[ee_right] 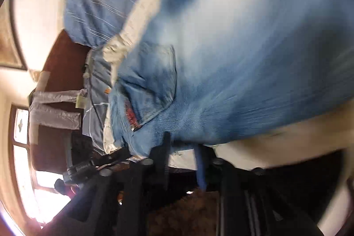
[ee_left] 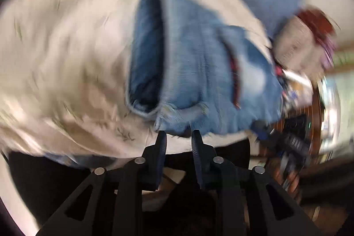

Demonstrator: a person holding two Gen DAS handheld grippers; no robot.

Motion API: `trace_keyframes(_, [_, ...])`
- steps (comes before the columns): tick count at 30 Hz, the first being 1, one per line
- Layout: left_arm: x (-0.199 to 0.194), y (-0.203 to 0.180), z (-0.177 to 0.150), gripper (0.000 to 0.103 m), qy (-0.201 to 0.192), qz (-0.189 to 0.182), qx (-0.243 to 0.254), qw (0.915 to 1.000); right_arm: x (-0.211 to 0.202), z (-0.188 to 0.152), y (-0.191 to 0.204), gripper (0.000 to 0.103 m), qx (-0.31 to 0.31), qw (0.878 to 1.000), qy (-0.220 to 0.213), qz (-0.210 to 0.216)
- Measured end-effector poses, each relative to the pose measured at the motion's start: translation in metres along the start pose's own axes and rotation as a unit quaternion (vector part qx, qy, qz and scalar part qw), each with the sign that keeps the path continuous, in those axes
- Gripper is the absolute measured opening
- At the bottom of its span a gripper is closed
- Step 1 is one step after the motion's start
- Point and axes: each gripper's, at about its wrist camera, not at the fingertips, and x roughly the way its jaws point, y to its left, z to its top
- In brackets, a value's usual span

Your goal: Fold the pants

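Left gripper (ee_left: 178,136) fingers spread, pants (ee_left: 199,72) hem at tips, near bedsheet (ee_left: 66,48) edge. Right gripper (ee_right: 183,145) fingers spread, denim at tips.

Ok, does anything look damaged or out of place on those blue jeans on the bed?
The blue denim jeans have a frayed, ragged hem edge just ahead of the left gripper. They lie bunched on the cream floral bedsheet, not flat. Motion blur hides finer detail.

The left tool (ee_left: 178,136), fingers parted, sits at the frayed hem of blue jeans (ee_left: 199,72) on a cream sheet (ee_left: 66,48).
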Motion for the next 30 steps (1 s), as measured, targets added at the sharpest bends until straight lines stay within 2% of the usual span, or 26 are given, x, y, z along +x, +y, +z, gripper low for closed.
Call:
trace_keyframes(2, [-0.023,-0.003,-0.001,0.034,-0.031,0.0,0.032,0.999,-0.048,0.003,-0.009,0.039,-0.008,0.998,-0.059,-0.023])
trace_keyframes(4, [-0.041,-0.002,0.008,0.048,-0.058,0.002,0.032,0.9978,-0.105,0.016,-0.033,0.043,0.017,0.988,-0.142,-0.051])
trace_keyframes(6, [-0.048,0.002,0.022,0.06,-0.082,0.014,0.004,0.9966,-0.162,0.029,-0.065,0.048,0.063,0.964,-0.242,-0.094])
trace_keyframes(7, [-0.045,0.006,0.032,0.06,-0.082,0.021,-0.015,0.9963,-0.19,0.039,-0.083,0.048,0.086,0.944,-0.295,-0.122])
trace_keyframes(8, [-0.038,0.002,0.037,0.06,-0.078,0.024,-0.028,0.9963,-0.21,0.05,-0.098,0.051,0.101,0.927,-0.332,-0.143])
trace_keyframes(10, [-0.019,0.005,0.051,0.06,-0.061,0.024,-0.061,0.9959,-0.233,0.078,-0.127,0.057,0.125,0.904,-0.373,-0.165])
trace_keyframes(12, [0.006,0.006,0.066,0.06,-0.039,0.026,-0.1,0.9939,-0.23,0.107,-0.138,0.063,0.136,0.906,-0.363,-0.168])
trace_keyframes(14, [0.034,0.002,0.081,0.059,-0.026,0.031,-0.112,0.9929,-0.218,0.135,-0.149,0.064,0.133,0.917,-0.333,-0.178])
trace_keyframes(15, [0.042,0.0,0.084,0.05,-0.017,0.035,-0.118,0.9923,-0.21,0.147,-0.151,0.064,0.125,0.918,-0.324,-0.193])
trace_keyframes(16, [0.048,-0.007,0.087,0.029,-0.013,0.035,-0.115,0.9927,-0.201,0.157,-0.151,0.064,0.108,0.92,-0.315,-0.204])
trace_keyframes(17, [0.053,-0.012,0.088,0.024,-0.009,0.035,-0.111,0.9932,-0.198,0.164,-0.153,0.049,0.09,0.927,-0.3,-0.209])
trace_keyframes(18, [0.049,-0.021,0.088,0.022,-0.013,0.038,-0.099,0.9943,-0.188,0.171,-0.145,0.015,0.058,0.931,-0.277,-0.229])
trace_keyframes(19, [0.048,-0.028,0.094,0.022,-0.026,0.043,-0.087,0.995,-0.183,0.175,-0.131,0.016,0.021,0.929,-0.266,-0.255])
trace_keyframes(21, [0.049,-0.039,0.097,0.022,-0.051,0.066,-0.064,0.9945,-0.19,0.173,-0.118,0.015,-0.014,0.921,-0.295,-0.256])
trace_keyframes(22, [0.051,-0.039,0.098,0.022,-0.054,0.079,-0.058,0.9937,-0.195,0.175,-0.12,0.015,-0.013,0.914,-0.313,-0.256])
trace_keyframes(23, [0.059,-0.039,0.1,0.022,-0.049,0.097,-0.056,0.9926,-0.194,0.18,-0.125,0.015,-0.006,0.912,-0.312,-0.267])
trace_keyframes(24, [0.072,-0.036,0.103,0.023,-0.035,0.12,-0.06,0.9903,-0.185,0.188,-0.137,0.015,0.009,0.913,-0.287,-0.29])
trace_keyframes(25, [0.081,-0.036,0.104,0.023,-0.029,0.125,-0.065,0.9896,-0.171,0.197,-0.151,0.017,0.024,0.914,-0.252,-0.317])
trace_keyframes(26, [0.084,-0.034,0.105,0.023,-0.027,0.124,-0.074,0.9891,-0.166,0.197,-0.158,0.019,0.027,0.917,-0.238,-0.32])
trace_keyframes(27, [0.084,-0.036,0.106,0.023,-0.029,0.123,-0.074,0.9892,-0.17,0.194,-0.155,0.026,0.023,0.912,-0.259,-0.316])
trace_keyframes(29, [0.08,-0.041,0.104,0.023,-0.032,0.125,-0.071,0.9891,-0.184,0.187,-0.147,0.028,0.039,0.913,-0.284,-0.29])
trace_keyframes(30, [0.072,-0.041,0.101,0.024,-0.032,0.116,-0.068,0.9904,-0.197,0.176,-0.144,0.03,0.049,0.914,-0.305,-0.263])
